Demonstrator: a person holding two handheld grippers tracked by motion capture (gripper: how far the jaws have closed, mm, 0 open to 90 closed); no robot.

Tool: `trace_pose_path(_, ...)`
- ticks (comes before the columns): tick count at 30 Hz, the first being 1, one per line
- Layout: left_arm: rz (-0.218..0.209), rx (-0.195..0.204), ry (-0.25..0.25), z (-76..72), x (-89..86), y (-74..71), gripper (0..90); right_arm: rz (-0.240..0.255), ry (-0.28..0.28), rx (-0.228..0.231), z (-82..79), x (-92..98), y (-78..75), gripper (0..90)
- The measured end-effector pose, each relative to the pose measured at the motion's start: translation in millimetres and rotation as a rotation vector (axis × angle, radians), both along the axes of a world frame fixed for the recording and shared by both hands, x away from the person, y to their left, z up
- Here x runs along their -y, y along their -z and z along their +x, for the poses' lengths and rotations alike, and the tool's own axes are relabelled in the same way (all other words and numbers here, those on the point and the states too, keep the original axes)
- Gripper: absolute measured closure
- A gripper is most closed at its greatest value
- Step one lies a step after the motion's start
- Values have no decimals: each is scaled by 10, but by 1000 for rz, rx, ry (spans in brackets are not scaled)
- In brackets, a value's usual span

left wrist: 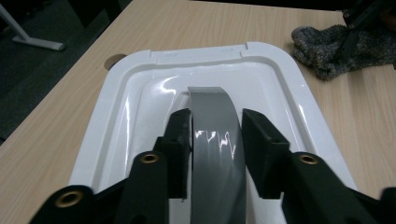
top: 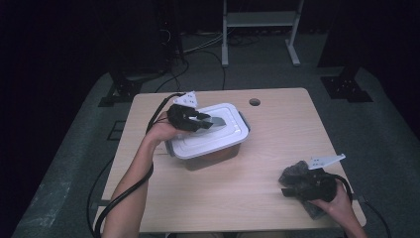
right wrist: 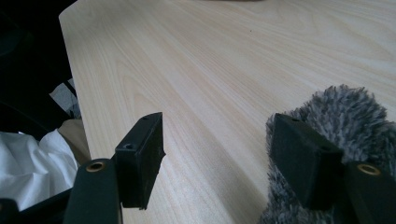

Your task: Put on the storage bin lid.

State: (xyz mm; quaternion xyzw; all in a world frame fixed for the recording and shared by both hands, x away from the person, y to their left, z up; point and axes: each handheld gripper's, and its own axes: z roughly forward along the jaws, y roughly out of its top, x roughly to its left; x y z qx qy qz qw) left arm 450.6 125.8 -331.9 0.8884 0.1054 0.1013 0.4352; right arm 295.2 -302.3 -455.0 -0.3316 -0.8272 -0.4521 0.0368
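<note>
- At left, our left gripper point(left wrist: 215, 140) straddles the grey handle point(left wrist: 215, 140) on the white box lid point(left wrist: 275, 74), jaws barely apart from it; lifting now could slip.
- At right, our right gripper point(right wrist: 217, 158) gapes empty beside the fuzzy grey cloth point(right wrist: 343, 116), which could snag.

A lidded container point(top: 208, 144) stands on the desk point(top: 277, 148), left of its middle and toward the far side. A handle point(top: 214, 120) arches over the lid point(top: 225, 130), and the left tool point(top: 202, 122) straddles that handle from the container's left side. A woolly cloth point(top: 297, 173) lies near the desk's front right corner, well apart from the container. The right tool point(top: 287, 187) rests just beside the cloth, one jaw touching it.
</note>
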Motion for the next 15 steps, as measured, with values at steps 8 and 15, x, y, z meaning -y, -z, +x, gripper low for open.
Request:
trace_pose_path(8,-7,-4,-19,-31,-40,-52,524,0,1,2,8,-7,1,337)
trace_pose_path(15,-31,-13,-22,-88,-83,-92,488,4,7,7,17,4,-9,337)
